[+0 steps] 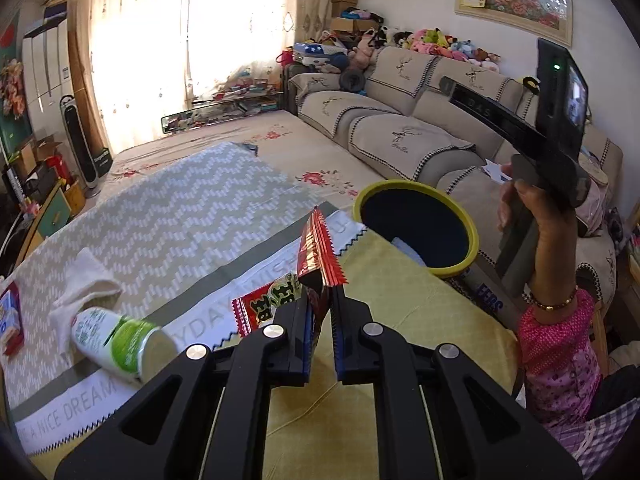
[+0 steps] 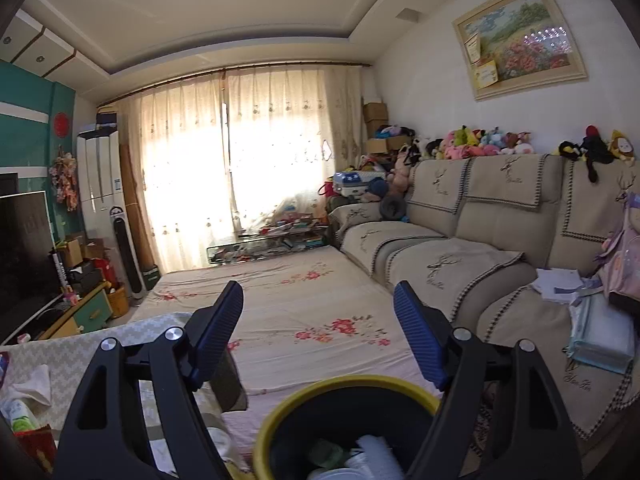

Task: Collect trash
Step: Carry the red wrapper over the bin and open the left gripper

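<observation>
Red foil wrapper (image 1: 320,256) stands pinched between the pressed-together fingers of the left gripper (image 1: 322,308), its lower edge hidden by the pads. Right gripper (image 2: 320,320) is spread and empty above the yellow-rimmed bin (image 2: 348,388), whose contents, possibly paper, are cut off. White bottle (image 1: 120,346) lies on the cloth-covered table (image 1: 168,208).

Beige sofa (image 2: 472,240), sunlit curtains (image 2: 240,152)
</observation>
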### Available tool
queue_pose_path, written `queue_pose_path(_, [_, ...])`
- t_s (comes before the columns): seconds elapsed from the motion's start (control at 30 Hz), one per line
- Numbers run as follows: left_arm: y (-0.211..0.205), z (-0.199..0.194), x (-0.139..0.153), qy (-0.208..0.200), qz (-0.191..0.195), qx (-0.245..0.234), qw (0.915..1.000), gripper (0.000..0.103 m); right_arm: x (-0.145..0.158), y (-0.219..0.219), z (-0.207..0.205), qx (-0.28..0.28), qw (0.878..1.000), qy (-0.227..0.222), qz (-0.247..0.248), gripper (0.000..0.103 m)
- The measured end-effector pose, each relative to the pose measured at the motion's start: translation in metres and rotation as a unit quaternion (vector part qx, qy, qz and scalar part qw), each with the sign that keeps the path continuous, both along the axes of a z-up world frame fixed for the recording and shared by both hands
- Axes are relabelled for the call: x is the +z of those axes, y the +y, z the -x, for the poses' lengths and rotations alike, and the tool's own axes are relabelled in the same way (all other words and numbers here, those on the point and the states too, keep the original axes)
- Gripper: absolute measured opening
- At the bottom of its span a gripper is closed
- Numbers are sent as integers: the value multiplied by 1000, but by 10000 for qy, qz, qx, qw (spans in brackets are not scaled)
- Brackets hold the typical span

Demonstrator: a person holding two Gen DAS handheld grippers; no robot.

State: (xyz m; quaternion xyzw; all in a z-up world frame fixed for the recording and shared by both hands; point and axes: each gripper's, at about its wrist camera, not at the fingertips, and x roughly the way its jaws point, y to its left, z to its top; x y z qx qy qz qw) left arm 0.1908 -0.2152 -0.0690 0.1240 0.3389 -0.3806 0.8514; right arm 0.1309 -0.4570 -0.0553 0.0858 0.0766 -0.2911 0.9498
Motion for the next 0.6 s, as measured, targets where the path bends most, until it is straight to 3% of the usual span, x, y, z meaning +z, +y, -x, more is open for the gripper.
queue_pose_path(0.13, [-50, -9, 2, 79, -6, -404, 9992, 9, -7, -38, 47, -350, 9993, 155, 26, 73])
queue_pose_path(0.33, [-140, -22, 3, 292, -5, -998, 9946, 9, -40, -83, 115, -855, 9945, 596, 8, 74])
queue_pose_path(0.6, [-260, -48, -29, 640, -290, -1257, 9896, 9, -60, -133, 152, -1310, 9890, 610, -316, 74])
